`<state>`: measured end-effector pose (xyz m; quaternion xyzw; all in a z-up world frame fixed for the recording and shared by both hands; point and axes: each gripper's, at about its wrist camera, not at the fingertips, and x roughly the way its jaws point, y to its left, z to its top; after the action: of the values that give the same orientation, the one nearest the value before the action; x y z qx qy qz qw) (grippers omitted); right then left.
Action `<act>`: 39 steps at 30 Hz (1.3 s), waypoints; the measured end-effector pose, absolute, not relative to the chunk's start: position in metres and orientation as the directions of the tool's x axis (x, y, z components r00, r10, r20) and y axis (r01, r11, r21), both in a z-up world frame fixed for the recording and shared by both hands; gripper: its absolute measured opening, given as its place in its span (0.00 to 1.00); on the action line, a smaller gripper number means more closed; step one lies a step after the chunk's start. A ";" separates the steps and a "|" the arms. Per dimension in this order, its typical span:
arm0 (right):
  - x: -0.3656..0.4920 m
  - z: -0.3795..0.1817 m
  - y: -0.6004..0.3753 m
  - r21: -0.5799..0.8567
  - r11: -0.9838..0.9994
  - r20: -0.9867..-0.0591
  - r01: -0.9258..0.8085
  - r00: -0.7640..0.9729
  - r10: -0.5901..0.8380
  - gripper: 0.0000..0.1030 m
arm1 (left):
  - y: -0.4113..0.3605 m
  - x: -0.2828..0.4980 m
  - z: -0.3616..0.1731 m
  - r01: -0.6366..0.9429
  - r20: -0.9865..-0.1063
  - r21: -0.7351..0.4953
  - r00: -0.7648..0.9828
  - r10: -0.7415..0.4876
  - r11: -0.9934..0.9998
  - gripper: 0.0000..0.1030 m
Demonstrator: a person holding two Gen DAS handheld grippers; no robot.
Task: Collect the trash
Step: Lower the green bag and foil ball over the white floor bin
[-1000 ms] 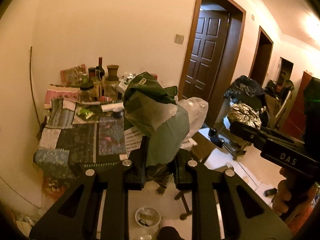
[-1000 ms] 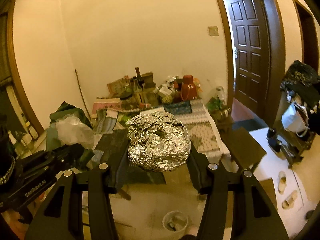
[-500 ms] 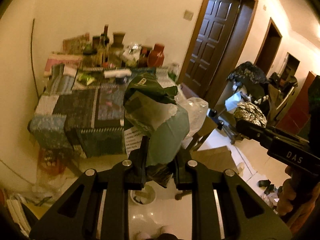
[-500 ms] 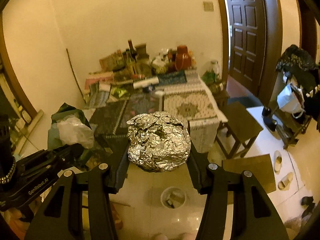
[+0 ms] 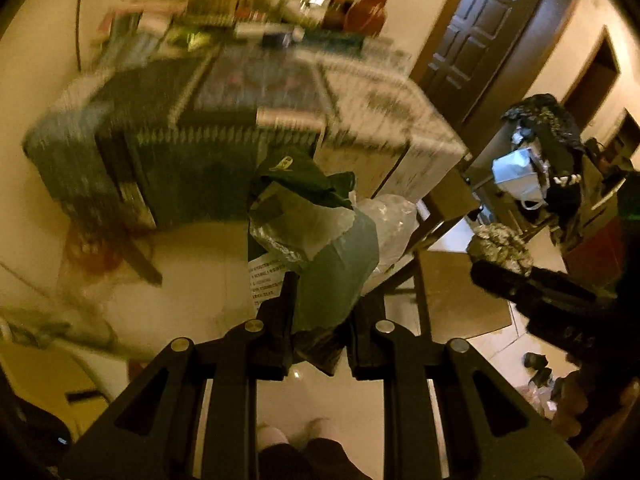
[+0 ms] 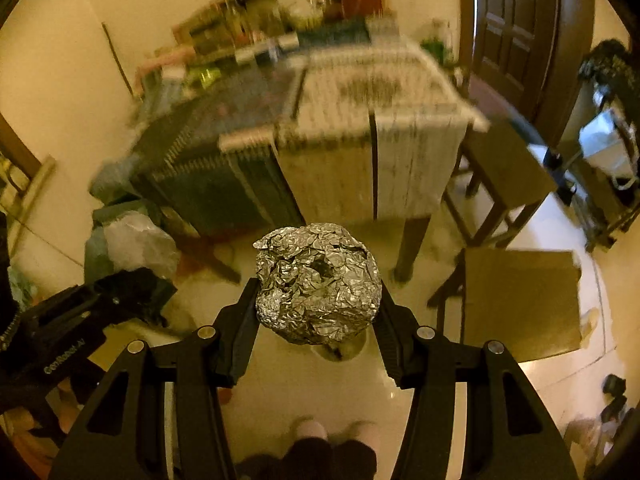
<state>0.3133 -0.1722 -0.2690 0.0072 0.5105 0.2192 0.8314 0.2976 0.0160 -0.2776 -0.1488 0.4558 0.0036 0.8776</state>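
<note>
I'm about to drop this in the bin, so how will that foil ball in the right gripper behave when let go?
The foil ball is crumpled and looks hollow, so probably light for its size. Its roundness suggests it may roll or bounce where it lands. The right gripper pinches its sides; a harder squeeze would likely dent it.

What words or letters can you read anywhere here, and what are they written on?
"DAS": faint letters on the right gripper's black body, seen from the left wrist.
"GenRobot.AI": small print on the left gripper's black body, seen from the right wrist; only roughly legible.
White paper label in the bundle of bags: printed lines, too small to read.
</note>
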 end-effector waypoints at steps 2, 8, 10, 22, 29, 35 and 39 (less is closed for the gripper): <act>0.320 -0.300 -0.171 0.247 0.897 -0.863 -0.365 0.339 0.375 0.48 | 0.015 0.302 -0.313 -0.167 -0.824 -0.254 0.553 -0.123 0.953 0.19; 0.335 -0.392 -0.158 0.274 0.879 -0.897 -0.390 0.227 0.380 0.48 | 0.018 0.313 -0.400 -0.216 -0.876 -0.230 0.471 -0.105 0.949 0.19; 0.339 -0.422 -0.151 0.280 0.872 -0.901 -0.401 0.203 0.382 0.48 | 0.022 0.316 -0.429 -0.236 -0.891 -0.216 0.445 -0.092 0.948 0.19; 0.365 -0.517 -0.131 0.316 0.843 -0.911 -0.435 0.109 0.398 0.66 | 0.037 0.342 -0.540 -0.286 -0.930 -0.208 0.355 -0.098 0.935 0.19; 0.375 -0.531 -0.141 0.286 0.867 -0.931 -0.408 0.096 0.352 0.66 | 0.026 0.368 -0.583 -0.264 -0.942 -0.254 0.287 -0.176 0.930 0.19; 0.380 -0.524 -0.153 0.281 0.880 -0.930 -0.382 0.117 0.348 0.66 | 0.003 0.390 -0.611 -0.217 -0.944 -0.287 0.232 -0.236 0.933 0.23; 0.382 -0.518 -0.157 0.277 0.890 -0.931 -0.361 0.129 0.342 0.66 | -0.009 0.402 -0.631 -0.206 -0.959 -0.260 0.168 -0.228 0.943 0.45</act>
<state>0.3824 -0.1572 -0.5185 -0.0079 0.6170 0.2339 0.7513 0.4024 -0.0085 -0.6310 -0.1684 0.6451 -0.0073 0.7453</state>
